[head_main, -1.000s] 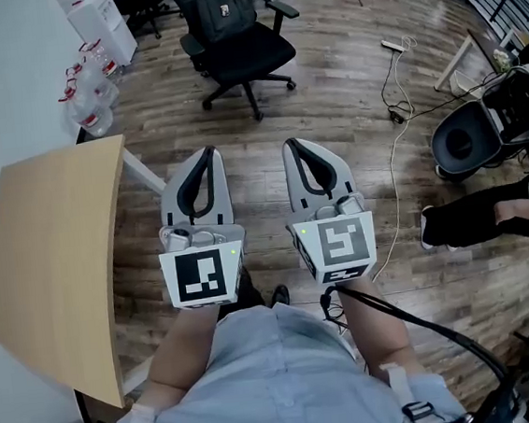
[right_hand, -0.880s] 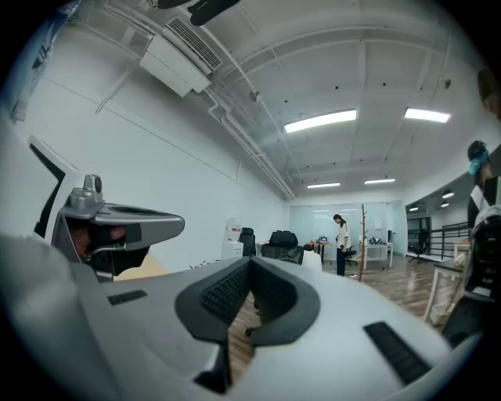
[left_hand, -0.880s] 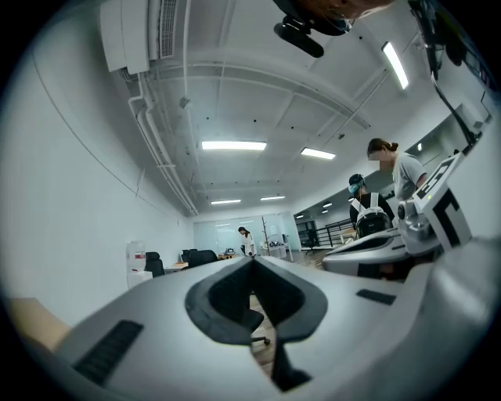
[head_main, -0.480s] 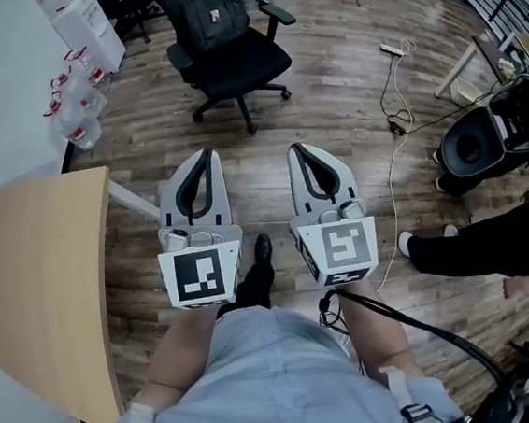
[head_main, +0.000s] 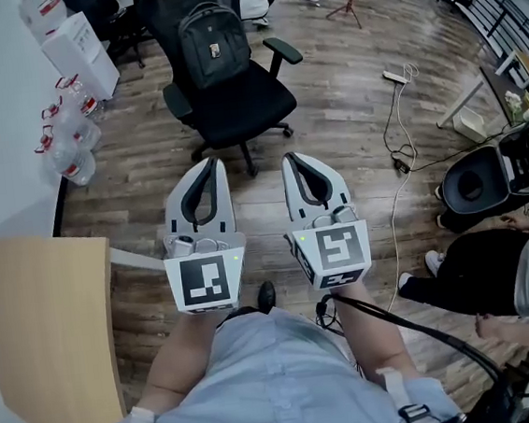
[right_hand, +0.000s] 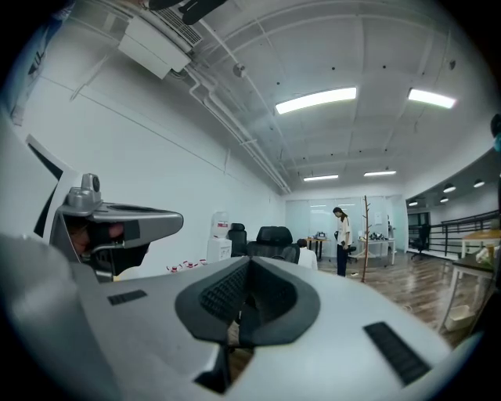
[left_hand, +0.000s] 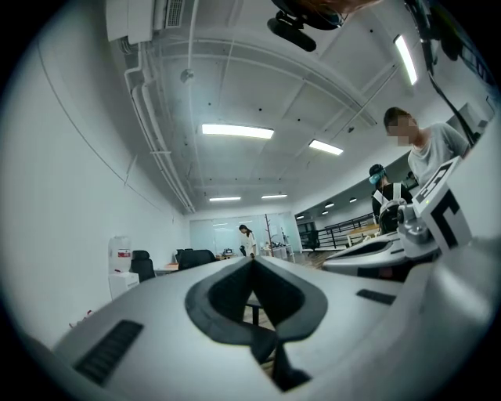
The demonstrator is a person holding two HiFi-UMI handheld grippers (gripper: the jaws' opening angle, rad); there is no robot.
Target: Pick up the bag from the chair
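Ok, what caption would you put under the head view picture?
Shut and empty, the left gripper and right gripper point at a black backpack on an office chair.

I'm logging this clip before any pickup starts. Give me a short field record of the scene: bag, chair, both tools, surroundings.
bag: black backpack, upright on the seat against the backrest
chair: black office chair on castors, ahead of both tools
left tool: shut, empty, short of the chair
right tool: shut, empty, beside the left tool
table: wooden, at the person's left
water bottles: on the floor by the wall
cable: trails across the wood floor
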